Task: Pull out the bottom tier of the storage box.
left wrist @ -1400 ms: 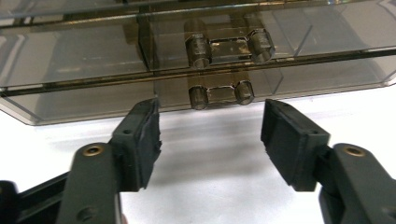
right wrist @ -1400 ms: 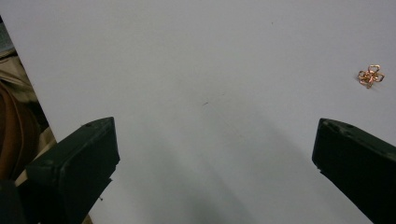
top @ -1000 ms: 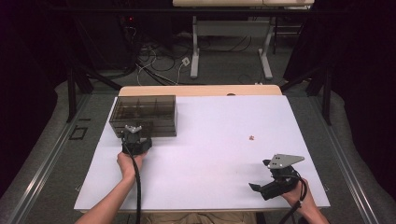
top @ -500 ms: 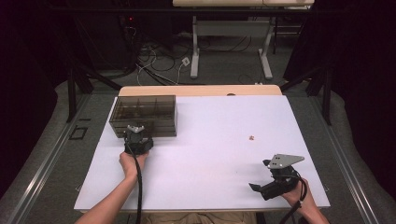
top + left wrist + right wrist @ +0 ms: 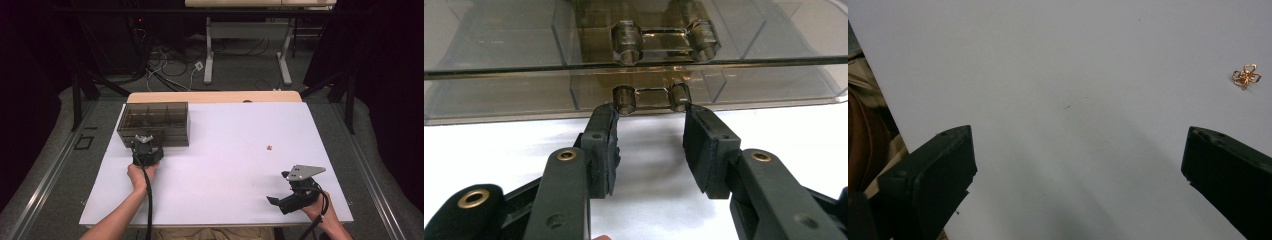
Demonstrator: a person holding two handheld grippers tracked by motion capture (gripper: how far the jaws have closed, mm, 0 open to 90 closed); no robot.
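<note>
Currently, handle: the lower drawer handle [image 5: 651, 96] of the smoked box is met by the left gripper; a short clear bar between 2 round posts, it is seen low on the box front in the left gripper view, just above the white sheet.
Box: a dark, see-through drawer box [image 5: 155, 122] is placed at the far left of the tabletop, its inner dividers visible through the walls; a second, upper handle [image 5: 663, 40] is seen directly above the lower one.
Left gripper: the left gripper [image 5: 650, 131] is held level at the box front by the left hand [image 5: 140, 176], seen in the high view at [image 5: 145, 148]; its jaws are partly open and have just been closing, 1 tip beside each post of the lower handle, at or very near the posts; whether the pads press on the handle cannot be told.
Right gripper: the right gripper [image 5: 287, 201] is held low near the front right corner of the tabletop by the right hand [image 5: 320, 210]; its jaws are spread wide and nothing is held between them.
Trinket: a small gold-coloured trinket [image 5: 1246, 76] lies on the sheet, well apart from the box and from both grippers, also seen at [image 5: 270, 147].
Tabletop: the tabletop [image 5: 240, 180] is covered by a white sheet.
</note>
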